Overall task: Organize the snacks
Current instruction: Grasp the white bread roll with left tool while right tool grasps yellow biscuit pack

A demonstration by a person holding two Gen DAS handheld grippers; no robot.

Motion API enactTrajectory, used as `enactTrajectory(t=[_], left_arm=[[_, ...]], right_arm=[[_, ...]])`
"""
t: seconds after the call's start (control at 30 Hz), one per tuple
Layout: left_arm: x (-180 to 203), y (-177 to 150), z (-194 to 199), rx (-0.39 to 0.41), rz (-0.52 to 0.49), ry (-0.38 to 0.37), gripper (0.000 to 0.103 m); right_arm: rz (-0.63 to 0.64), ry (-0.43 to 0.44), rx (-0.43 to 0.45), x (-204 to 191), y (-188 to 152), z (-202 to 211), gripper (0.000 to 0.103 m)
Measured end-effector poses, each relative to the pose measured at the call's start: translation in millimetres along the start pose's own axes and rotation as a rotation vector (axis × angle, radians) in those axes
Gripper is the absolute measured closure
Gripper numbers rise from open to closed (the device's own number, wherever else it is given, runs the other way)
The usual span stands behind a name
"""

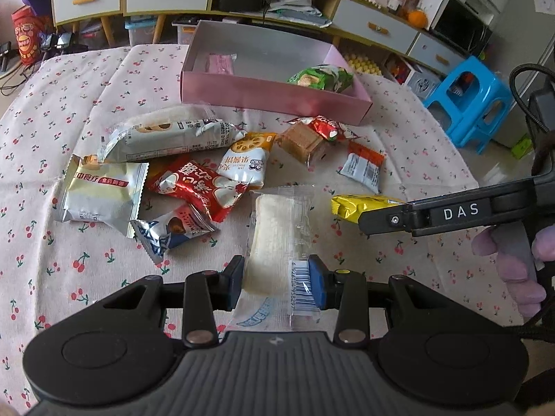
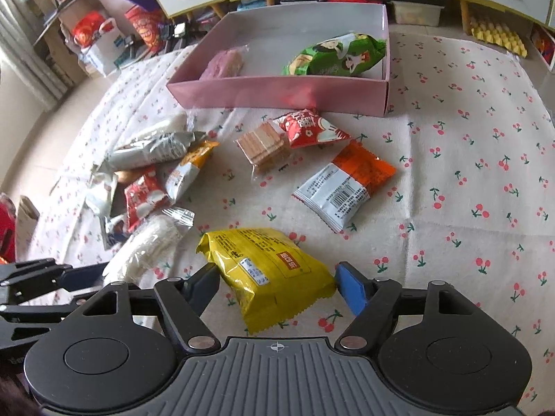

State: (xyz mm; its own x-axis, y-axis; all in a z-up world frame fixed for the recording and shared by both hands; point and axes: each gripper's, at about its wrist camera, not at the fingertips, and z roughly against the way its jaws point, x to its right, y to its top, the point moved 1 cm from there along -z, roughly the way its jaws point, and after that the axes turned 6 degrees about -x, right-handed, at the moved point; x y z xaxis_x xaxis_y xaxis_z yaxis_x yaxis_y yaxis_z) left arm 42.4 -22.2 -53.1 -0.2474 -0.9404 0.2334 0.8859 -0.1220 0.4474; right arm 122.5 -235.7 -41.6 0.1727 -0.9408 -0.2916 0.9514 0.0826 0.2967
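My left gripper: jaws narrow, pads pressed on both sides of one clear-wrapped white cake, barcode end at the blue pad.

My right gripper: jaws fairly wide, straddling one yellow packet that lies on the cloth. The left pad looks to be at the packet's edge; the blue pad stands just off its other edge, so no grip that I can confirm. In the left view, a gloved hand holds its handle.

Pink box, one, at the far side of the cherry-print tablecloth. Contents, two items: one green packet, one purple-pink wrapped piece.

Loose on the cloth, near the box:
- red packets, two
- wafer block in clear wrap, one
- orange-and-white sachet, one
- orange-topped biscuit packet, one
- long silver-white packet, one
- square silver-white packet, one
- small blue-and-silver packet, one
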Motion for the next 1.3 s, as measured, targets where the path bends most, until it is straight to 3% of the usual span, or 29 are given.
enactTrajectory(t=[0.23, 0.6, 0.7, 0.77, 0.87, 0.93, 0.97, 1.13, 1.3], left_arm=[[2.4, 3.6, 8.4, 0.012, -0.003, -0.033, 0.067], [-3.4, 15.0, 13.7, 0.037, 0.022, -0.039, 0.067], [-6.0, 14.3, 10.4, 0.016, 0.032, -0.041, 0.067], [-8.6, 13.3, 8.2, 0.0, 0.042, -0.038, 0.067], [-12.0, 12.5, 7.5, -0.007, 0.055, -0.033, 0.067], [-13.6, 12.6, 9.0, -0.004, 0.055, -0.03, 0.067], [-14.2, 12.5, 10.0, -0.002, 0.054, -0.028, 0.067], [-11.9, 11.6, 10.1, 0.003, 0.023, -0.003, 0.067], [-15.9, 10.1, 9.3, -0.004, 0.016, 0.007, 0.067]], right_arm=[[-0.049, 0.041, 0.012, 1.6, 2.5, 8.2, 0.03], [-0.094, 0.07, 0.04, 1.2, 9.4, 16.0, 0.041], [-0.094, 0.063, 0.027, -1.8, 10.5, 7.9, 0.067], [-0.107, 0.061, 0.018, -1.4, 11.6, 3.5, 0.065], [-0.169, 0.07, -0.009, 1.4, 12.1, -4.1, 0.052], [-0.249, 0.099, -0.029, 5.9, 12.9, -9.1, 0.033], [-0.282, 0.111, -0.036, 7.6, 13.4, -11.3, 0.031], [-0.42, 0.097, -0.08, 7.2, 17.6, -27.2, 0.031], [-0.446, 0.022, -0.056, -10.0, 24.9, -37.2, 0.029]])
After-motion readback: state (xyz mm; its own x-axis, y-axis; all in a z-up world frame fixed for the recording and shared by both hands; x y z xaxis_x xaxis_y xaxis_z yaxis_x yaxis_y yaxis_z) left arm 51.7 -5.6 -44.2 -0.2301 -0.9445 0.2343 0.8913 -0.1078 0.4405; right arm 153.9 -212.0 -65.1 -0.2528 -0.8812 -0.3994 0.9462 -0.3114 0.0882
